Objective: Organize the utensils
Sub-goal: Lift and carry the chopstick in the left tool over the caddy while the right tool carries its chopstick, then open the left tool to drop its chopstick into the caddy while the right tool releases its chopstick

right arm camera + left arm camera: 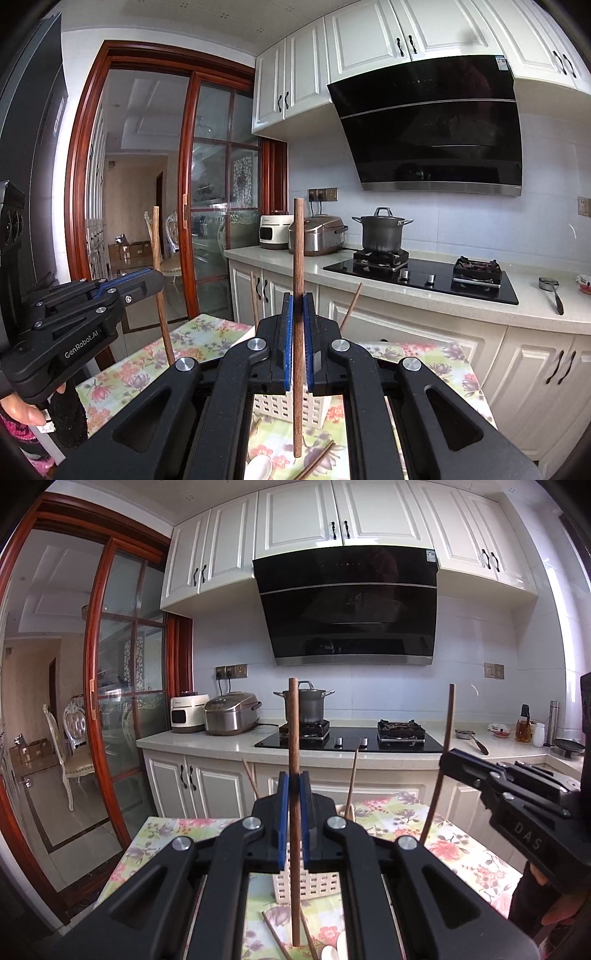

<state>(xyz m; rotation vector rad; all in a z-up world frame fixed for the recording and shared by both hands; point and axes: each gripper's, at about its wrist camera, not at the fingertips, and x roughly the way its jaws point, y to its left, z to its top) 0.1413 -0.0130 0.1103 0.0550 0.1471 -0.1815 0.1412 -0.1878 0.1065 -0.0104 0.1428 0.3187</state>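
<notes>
The left gripper (294, 786) is pinching a brown chopstick (294, 738) between its blue pads, jaws closed tight on it, and the stick is standing almost upright with its lower end hanging above the table (155, 834). The right gripper (298, 314) is doing the same with a second chopstick (298, 251), jaws clamped shut around the middle of it, the stick upright and its tip hanging over the floral cloth (443, 365). Each gripper is showing at the edge of the other's view, held beside its neighbour and apart from it. Below and just ahead of both is sitting a white slotted basket (317, 882), and two more chopsticks (351, 779) are leaning out of it at slants. On the cloth near the basket are lying loose chopsticks (317, 461) and a white spoon (258, 467). Behind the table a pot (304, 703) is standing on the stove (347, 740).
</notes>
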